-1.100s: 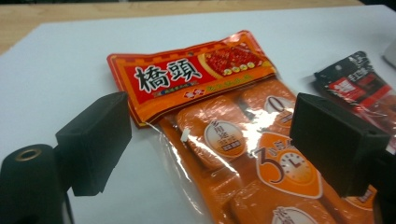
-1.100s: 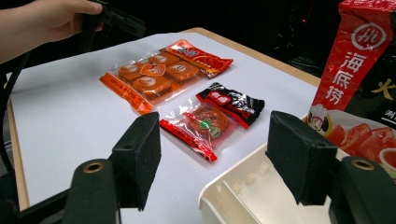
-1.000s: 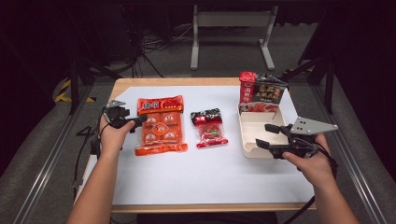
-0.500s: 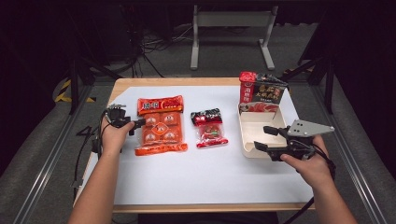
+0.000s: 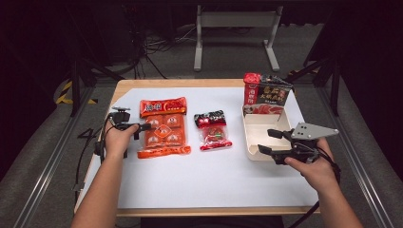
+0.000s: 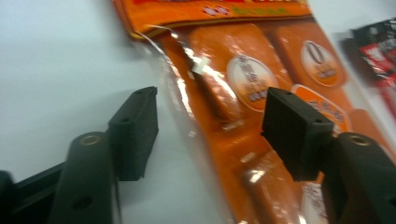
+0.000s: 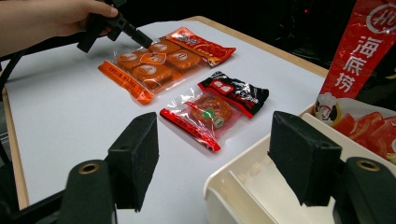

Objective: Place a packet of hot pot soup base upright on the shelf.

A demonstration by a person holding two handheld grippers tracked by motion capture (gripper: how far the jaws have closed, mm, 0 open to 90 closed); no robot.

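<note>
A large orange snack pack (image 5: 162, 128) lies flat on the white table cover (image 5: 199, 185), left of centre. My left gripper (image 5: 141, 129) is at its left edge. In the left gripper view it is open (image 6: 210, 116), the jaws straddling the orange pack's clear side seam (image 6: 243, 84) with nothing pinched. A small red and black snack pack (image 5: 214, 130) lies in the middle. My right gripper (image 5: 267, 141) hangs open over the near left corner of a white tray (image 5: 252, 128). In its own view the right gripper (image 7: 212, 154) holds nothing, above the tray's rim (image 7: 233, 172).
A tall red and black bag (image 5: 266, 95) stands at the tray's far end, and its red side (image 7: 364, 51) rises at the right of the right gripper view. The other hand with the left gripper (image 7: 116, 25) is at the orange pack (image 7: 154, 60), with the small pack (image 7: 217, 109) nearer.
The left hand has edged toward the orange pack's left edge. The right gripper has drifted slightly left and nearer over the tray's corner. Both stay open.
</note>
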